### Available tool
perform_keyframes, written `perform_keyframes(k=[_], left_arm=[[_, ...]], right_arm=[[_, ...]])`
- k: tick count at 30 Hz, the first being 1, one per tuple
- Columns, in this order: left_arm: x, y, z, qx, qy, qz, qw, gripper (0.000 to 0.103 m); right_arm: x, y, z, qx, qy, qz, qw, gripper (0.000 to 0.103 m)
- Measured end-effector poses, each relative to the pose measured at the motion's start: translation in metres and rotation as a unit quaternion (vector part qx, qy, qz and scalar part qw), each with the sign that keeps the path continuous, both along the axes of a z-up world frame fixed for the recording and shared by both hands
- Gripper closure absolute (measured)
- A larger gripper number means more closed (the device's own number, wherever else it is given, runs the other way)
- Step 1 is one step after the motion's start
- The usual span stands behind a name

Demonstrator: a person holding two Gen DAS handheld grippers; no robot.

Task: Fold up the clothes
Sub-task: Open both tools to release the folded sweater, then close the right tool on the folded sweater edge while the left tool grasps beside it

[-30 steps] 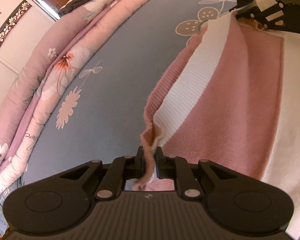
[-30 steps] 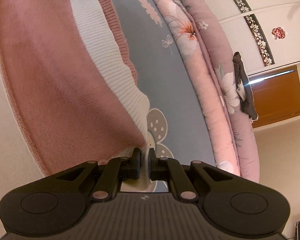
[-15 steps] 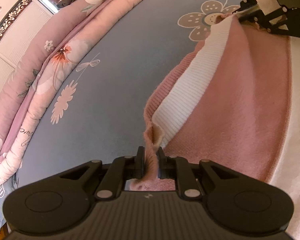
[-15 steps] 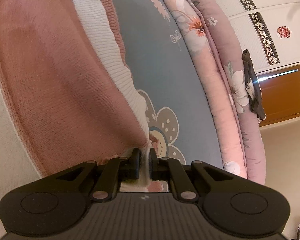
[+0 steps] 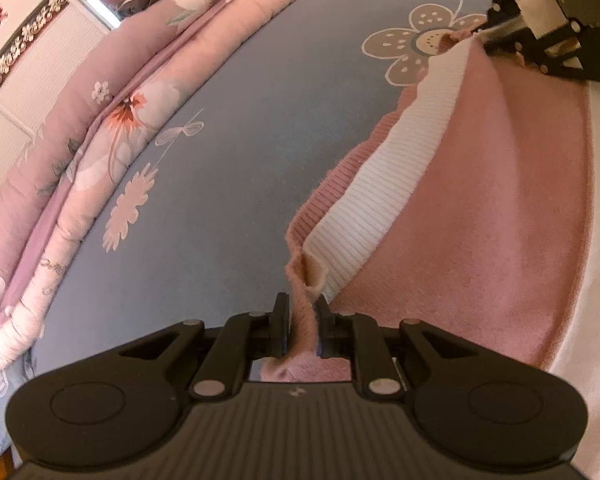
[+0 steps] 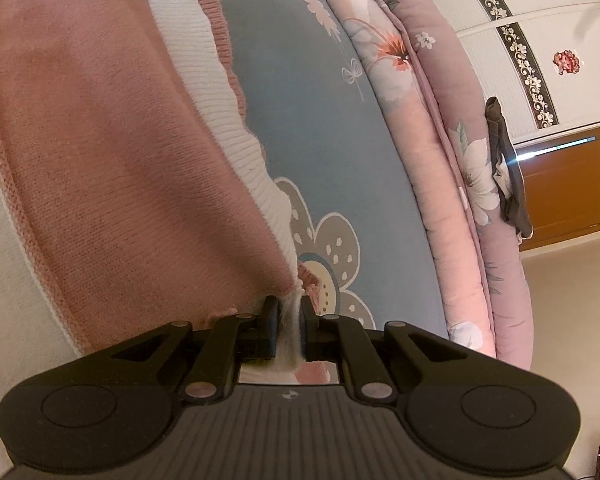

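Left wrist view: a corner of the pink sweater (image 5: 480, 216) was pinched in the left gripper (image 5: 303, 312). The opposite corner was clamped by the right gripper (image 6: 287, 312), the sweater stretched across the blue bedspread (image 5: 228, 128).

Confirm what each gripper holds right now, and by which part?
Both hold the pink sweater by its ribbed hem: left gripper pinches one corner, right gripper the opposite corner.
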State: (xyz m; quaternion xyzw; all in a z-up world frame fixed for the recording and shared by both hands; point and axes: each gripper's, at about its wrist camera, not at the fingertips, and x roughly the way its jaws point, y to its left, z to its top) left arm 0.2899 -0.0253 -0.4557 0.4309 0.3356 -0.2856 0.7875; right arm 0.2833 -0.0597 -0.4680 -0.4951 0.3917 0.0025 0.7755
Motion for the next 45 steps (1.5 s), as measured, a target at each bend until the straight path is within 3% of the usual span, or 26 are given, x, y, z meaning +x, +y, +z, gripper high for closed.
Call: perform_keyframes(k=[3, 4, 5, 6, 8, 10, 15, 24, 29, 32, 33, 35, 38, 42, 44, 45], left_arm=[[0.001, 0.001, 0.001, -0.009, 0.001, 0.014, 0.9999, 0.08], [0.001, 0.002, 0.004, -0.012, -0.002, 0.019, 0.9997, 0.076], [0.0, 0.004, 0.007, -0.018, -0.005, 0.024, 0.9995, 0.065], [-0.001, 0.007, 0.012, -0.028, -0.006, 0.029, 0.9992, 0.056], [-0.002, 0.013, 0.021, -0.046, 0.002, 0.04, 0.9982, 0.054], [-0.005, 0.021, 0.029, -0.057, 0.012, 0.056, 0.9967, 0.054], [-0.025, 0.051, 0.052, -0.077, 0.015, 0.115, 0.9902, 0.053], [-0.09, 0.089, 0.077, -0.138, 0.06, 0.215, 0.965, 0.052], [-0.115, 0.095, 0.074, -0.185, 0.098, 0.272, 0.9392, 0.051], [-0.122, 0.104, 0.073, -0.217, 0.115, 0.32, 0.9151, 0.051], [-0.124, 0.11, 0.073, -0.234, 0.123, 0.339, 0.903, 0.051], [-0.128, 0.121, 0.071, -0.262, 0.139, 0.368, 0.8813, 0.051], [-0.132, 0.135, 0.067, -0.289, 0.156, 0.398, 0.8564, 0.051], [-0.134, 0.146, 0.055, -0.318, 0.189, 0.421, 0.8282, 0.051], [-0.135, 0.149, 0.053, -0.324, 0.195, 0.429, 0.8203, 0.051], [-0.135, 0.148, 0.051, -0.323, 0.192, 0.429, 0.8214, 0.051]], right_arm=[[-0.001, 0.001, -0.001, -0.009, -0.009, 0.004, 1.0, 0.081], [-0.002, 0.0, 0.0, -0.015, -0.016, 0.006, 1.0, 0.071], [-0.003, -0.002, 0.004, -0.014, -0.022, 0.007, 1.0, 0.058], [-0.003, -0.004, 0.008, -0.012, -0.027, 0.007, 1.0, 0.053], [-0.005, -0.008, 0.018, -0.004, -0.033, 0.012, 0.999, 0.031], [-0.008, -0.012, 0.03, 0.012, -0.032, 0.021, 0.999, 0.026], [-0.029, -0.015, 0.057, 0.045, -0.021, 0.024, 0.998, 0.026], [-0.105, -0.014, 0.084, 0.086, -0.01, -0.002, 0.996, 0.025], [-0.135, -0.021, 0.078, 0.095, 0.016, -0.061, 0.993, 0.025], [-0.149, -0.03, 0.078, 0.114, 0.023, -0.109, 0.987, 0.025], [-0.152, -0.034, 0.079, 0.125, 0.027, -0.129, 0.983, 0.025], [-0.162, -0.047, 0.083, 0.166, 0.033, -0.181, 0.969, 0.025], [-0.174, -0.077, 0.089, 0.249, 0.031, -0.266, 0.931, 0.027], [-0.185, -0.123, 0.089, 0.384, 0.01, -0.361, 0.85, 0.047], [-0.187, -0.143, 0.086, 0.45, -0.011, -0.379, 0.808, 0.049], [-0.185, -0.149, 0.083, 0.469, -0.02, -0.38, 0.797, 0.049]])
